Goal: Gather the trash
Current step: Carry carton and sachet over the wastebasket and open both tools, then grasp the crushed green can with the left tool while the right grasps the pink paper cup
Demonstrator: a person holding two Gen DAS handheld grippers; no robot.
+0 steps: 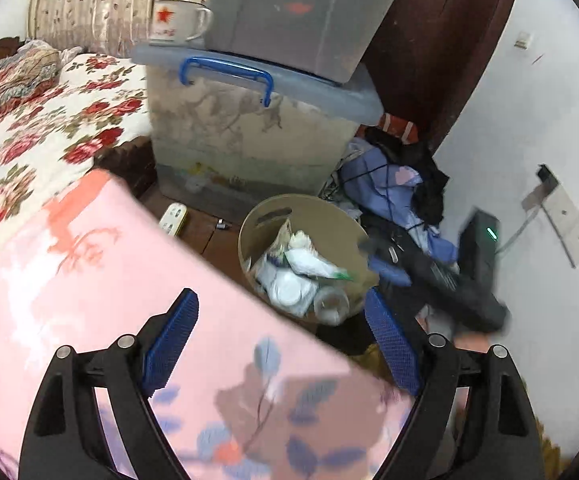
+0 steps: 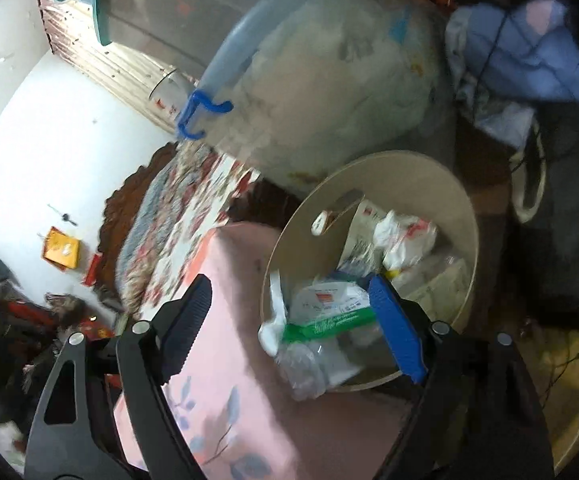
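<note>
Both the left tongs and right tongs gape wide and empty over the beige bin, whose light, crinkly wrappers seem best pinched by a loose edge.

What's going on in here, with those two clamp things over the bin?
A person is tidying up trash with a handheld gripper in each hand. Both the left gripper and the right gripper are open and hold nothing. They hang over a beige wastebasket beside the bed, already filled with wrappers and a green-edged packet. The packet lies in the basket near the right gripper's blue finger; whether they touch is unclear.
</note>
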